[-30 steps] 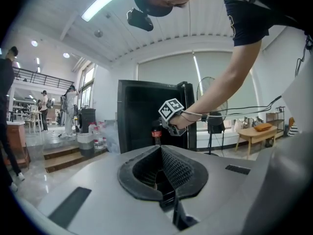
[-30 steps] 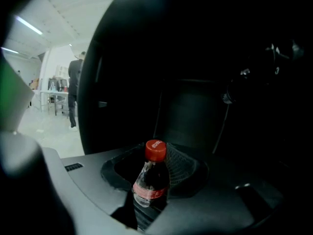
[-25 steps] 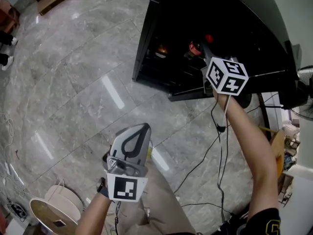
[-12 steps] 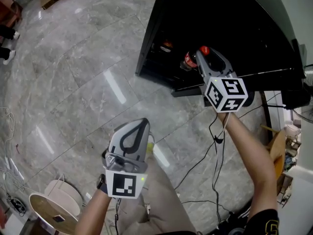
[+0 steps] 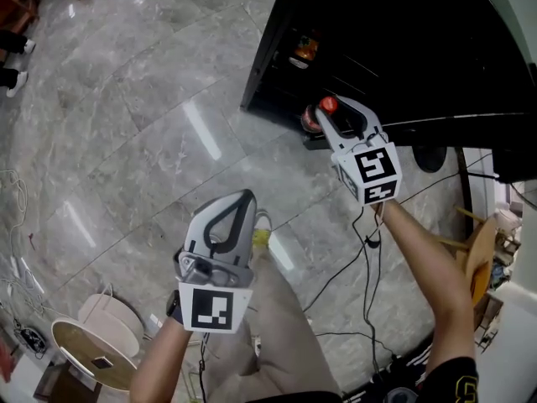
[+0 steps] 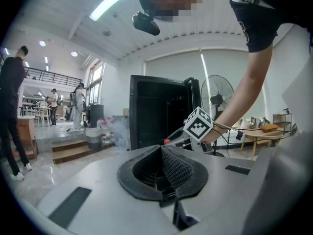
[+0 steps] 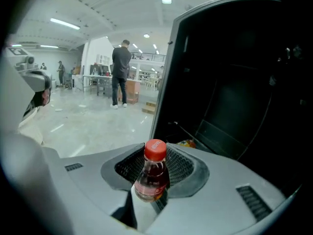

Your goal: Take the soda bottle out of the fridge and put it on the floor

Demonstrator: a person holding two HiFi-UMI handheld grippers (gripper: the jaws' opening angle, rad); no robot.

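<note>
My right gripper (image 5: 336, 117) is shut on the soda bottle (image 5: 324, 111), a small bottle of dark soda with a red cap. It holds the bottle upright by the body, just outside the open front of the black fridge (image 5: 377, 49) and above the grey marble floor. In the right gripper view the soda bottle (image 7: 153, 173) stands between the two pads, with the fridge (image 7: 234, 82) interior behind it. My left gripper (image 5: 240, 198) hangs low over the floor, well short of the fridge, shut with nothing in it. The left gripper view shows its pads (image 6: 178, 168) meeting at the tip.
An orange item (image 5: 304, 47) lies inside the fridge. Black cables (image 5: 369, 250) trail across the floor under my right arm. A round wooden spool (image 5: 92, 359) sits at the lower left. A standing fan (image 6: 217, 94) is beside the fridge. A person (image 7: 120, 72) stands far off.
My right gripper has drawn the bottle out of the fridge, toward me and lower. The left gripper has sunk slightly and stayed shut.
</note>
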